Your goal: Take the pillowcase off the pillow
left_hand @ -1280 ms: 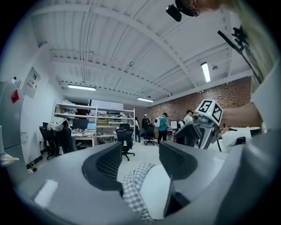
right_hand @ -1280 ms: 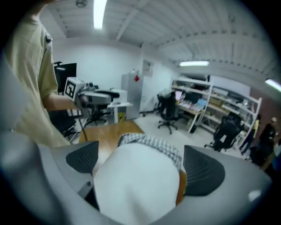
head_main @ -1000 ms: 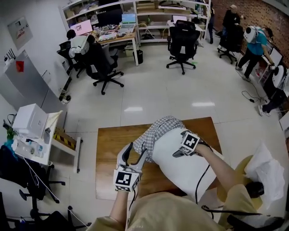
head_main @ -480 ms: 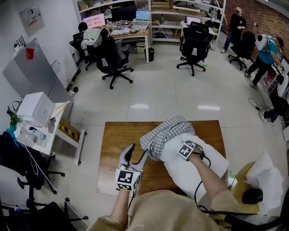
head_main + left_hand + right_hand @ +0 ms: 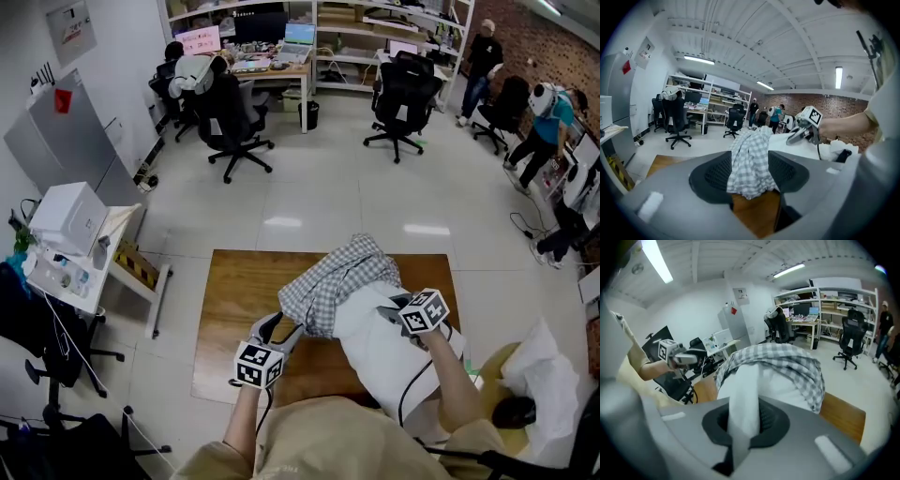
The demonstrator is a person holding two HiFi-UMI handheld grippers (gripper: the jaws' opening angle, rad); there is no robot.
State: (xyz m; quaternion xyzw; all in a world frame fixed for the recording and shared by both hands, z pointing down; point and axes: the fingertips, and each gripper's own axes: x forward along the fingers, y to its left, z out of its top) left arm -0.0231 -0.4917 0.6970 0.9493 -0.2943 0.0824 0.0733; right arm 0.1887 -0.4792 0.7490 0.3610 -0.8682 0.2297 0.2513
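L gripper (image 5: 281,330) jaws, just closing further, clamp the checked pillowcase (image 5: 337,277) edge above the wooden table (image 5: 230,309). R gripper (image 5: 391,316) is pinched tight on white pillow (image 5: 384,356) fabric. Pillowcase sits bunched over pillow's far end.

A brown wooden counter (image 5: 234,300) is standing on a pale tiled floor (image 5: 309,187), with its left side and far right corner showing bare wood. A white pillow (image 5: 370,342) is lying directly on the counter at a slant, taking up the right half and running from near the far edge back toward the person. A grey-and-white checked pillowcase (image 5: 328,281) is sitting bunched over the pillow's far end, its loose edge spilling leftward over the middle of the counter; whether that edge is touching the wood cannot be told
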